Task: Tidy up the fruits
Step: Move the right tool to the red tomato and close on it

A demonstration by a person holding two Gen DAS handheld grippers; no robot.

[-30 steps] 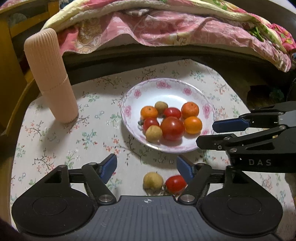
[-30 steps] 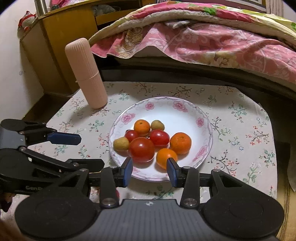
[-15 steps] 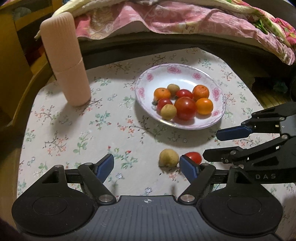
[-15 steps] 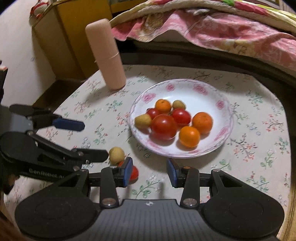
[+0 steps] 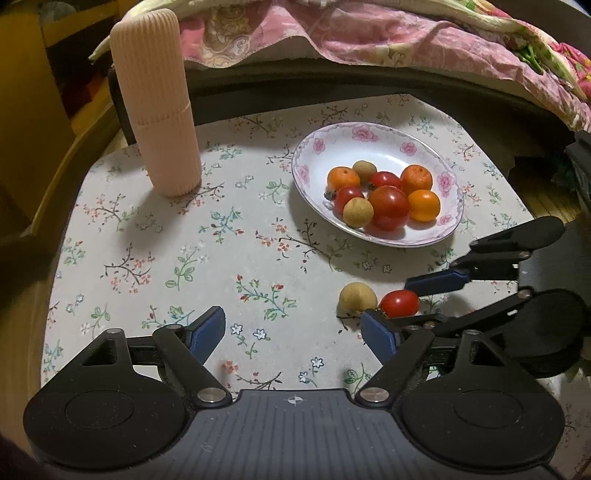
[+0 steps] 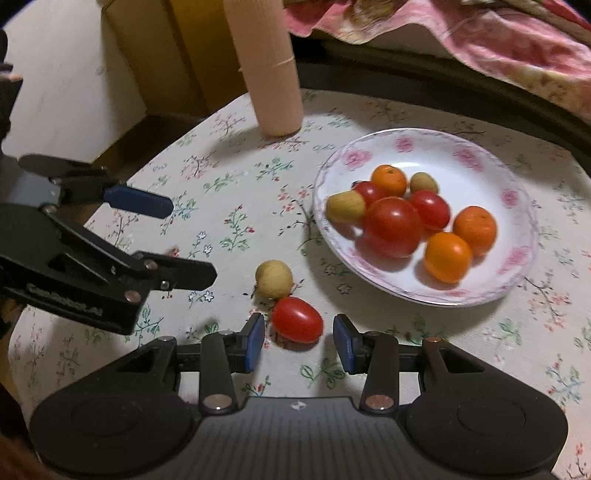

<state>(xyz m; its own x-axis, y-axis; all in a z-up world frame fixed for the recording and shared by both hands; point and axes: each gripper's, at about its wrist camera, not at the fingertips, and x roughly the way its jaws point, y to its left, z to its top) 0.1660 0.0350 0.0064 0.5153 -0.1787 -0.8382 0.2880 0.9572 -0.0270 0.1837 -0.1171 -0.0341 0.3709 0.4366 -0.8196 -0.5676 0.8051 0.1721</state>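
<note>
Both grippers have dropped closer to the tablecloth since the earlier frames, and the two loose fruits, then half hidden behind the fingers, now sit in plain view; plate has slid up and to the right in both views.

Right gripper (image 6: pixel 298 341): jaws parted a modest way, nothing pressed; small red tomato (image 6: pixel 297 319) lies on the cloth in the gap just ahead of the blue pads, touching neither as far as can be seen; tan round fruit (image 6: pixel 273 278) touches the tomato on its far left side.

Left gripper (image 5: pixel 293 330): jaws opening, wide apart; bare cloth between them; its right pad sits just beside the tan fruit (image 5: pixel 357 299) and the tomato (image 5: pixel 399 303), not gripping either; right gripper (image 5: pixel 400 304) reaches in from the right of this view, one finger above the tomato, one below.

Plate (image 6: pixel 517 236), white with pink flowers, beyond the loose pair, near but apart; holds a large tomato (image 6: pixel 393 226), two smaller tomatoes, three oranges, two tan fruits.

Pink ribbed cylinder (image 5: pixel 157 103) upright on the far left of the tablecloth (image 5: pixel 155 236); pink floral quilt (image 5: pixel 369 29) behind the table; yellow cabinet (image 6: pixel 166 55) at the far left.
</note>
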